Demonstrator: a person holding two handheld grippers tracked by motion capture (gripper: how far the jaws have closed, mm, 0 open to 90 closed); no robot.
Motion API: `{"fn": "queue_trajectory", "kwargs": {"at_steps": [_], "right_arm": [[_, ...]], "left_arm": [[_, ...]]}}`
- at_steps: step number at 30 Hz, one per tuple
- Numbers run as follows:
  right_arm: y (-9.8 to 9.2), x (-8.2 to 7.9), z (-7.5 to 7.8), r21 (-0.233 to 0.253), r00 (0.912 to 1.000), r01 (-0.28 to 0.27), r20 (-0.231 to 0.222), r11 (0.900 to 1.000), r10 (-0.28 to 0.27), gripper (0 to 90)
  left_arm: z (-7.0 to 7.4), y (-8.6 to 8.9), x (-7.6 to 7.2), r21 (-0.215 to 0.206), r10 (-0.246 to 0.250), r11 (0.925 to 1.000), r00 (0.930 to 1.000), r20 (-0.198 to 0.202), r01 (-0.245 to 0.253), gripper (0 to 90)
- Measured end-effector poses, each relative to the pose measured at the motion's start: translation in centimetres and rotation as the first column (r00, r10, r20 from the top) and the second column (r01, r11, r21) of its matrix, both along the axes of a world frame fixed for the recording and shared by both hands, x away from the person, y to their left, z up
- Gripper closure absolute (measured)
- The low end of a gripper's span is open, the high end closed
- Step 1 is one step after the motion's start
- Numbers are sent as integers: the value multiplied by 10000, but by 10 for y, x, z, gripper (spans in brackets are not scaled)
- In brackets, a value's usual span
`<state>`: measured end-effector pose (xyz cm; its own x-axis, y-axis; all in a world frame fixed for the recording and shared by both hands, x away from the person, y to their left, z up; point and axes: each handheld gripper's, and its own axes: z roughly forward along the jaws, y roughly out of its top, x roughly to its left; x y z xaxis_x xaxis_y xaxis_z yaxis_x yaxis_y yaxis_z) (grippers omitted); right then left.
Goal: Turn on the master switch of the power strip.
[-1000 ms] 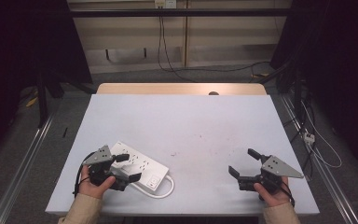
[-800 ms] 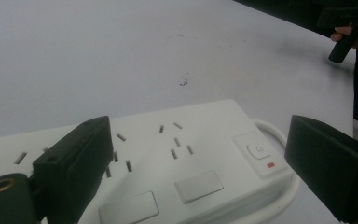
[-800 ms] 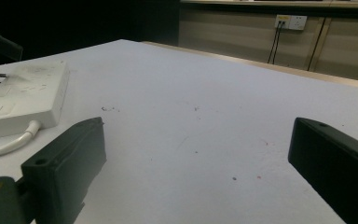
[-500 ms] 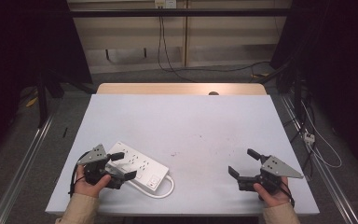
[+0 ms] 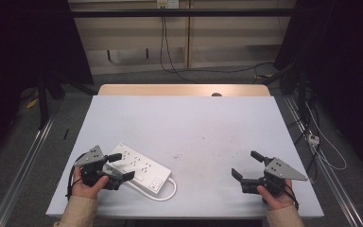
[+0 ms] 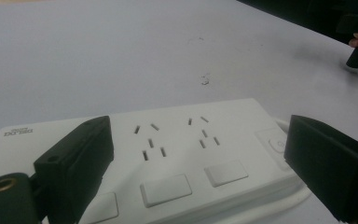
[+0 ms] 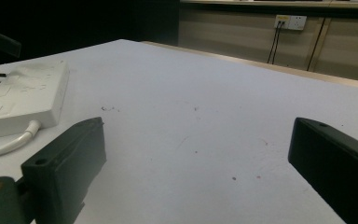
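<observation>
At near-left table [image 5: 208, 123] corner, white power strip [image 5: 142, 168] lies flat with left gripper [image 5: 118, 166] jaws spread wide over its near end, right gripper [image 5: 247, 164] likewise wide, well apart, holding nothing.

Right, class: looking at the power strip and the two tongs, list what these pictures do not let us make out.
- Power strip logo: left gripper view, blurred.
- Its near left corner: high view, under the left tongs.
- Its cord: right gripper view, cut off by the left edge; plug untraceable.
- Table marks: too small to identify.
- Right tongs: open, holding nothing.
</observation>
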<state>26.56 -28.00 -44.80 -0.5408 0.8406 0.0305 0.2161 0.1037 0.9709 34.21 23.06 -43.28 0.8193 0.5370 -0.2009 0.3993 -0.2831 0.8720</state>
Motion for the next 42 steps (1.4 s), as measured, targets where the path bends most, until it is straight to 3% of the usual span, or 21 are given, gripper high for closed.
{"fn": "queue_trajectory", "kwargs": {"at_steps": [21,42], "right_arm": [[0,0,0,-19,10000,-5,-5,10000,5,36],[-2,1,-1,27,10000,24,-59,10000,-24,36]], "left_arm": [[-1,14,1,-122,305,9995,9995,22,-305,78],[-5,32,1,-121,922,9957,9957,19,-922,78]]}}
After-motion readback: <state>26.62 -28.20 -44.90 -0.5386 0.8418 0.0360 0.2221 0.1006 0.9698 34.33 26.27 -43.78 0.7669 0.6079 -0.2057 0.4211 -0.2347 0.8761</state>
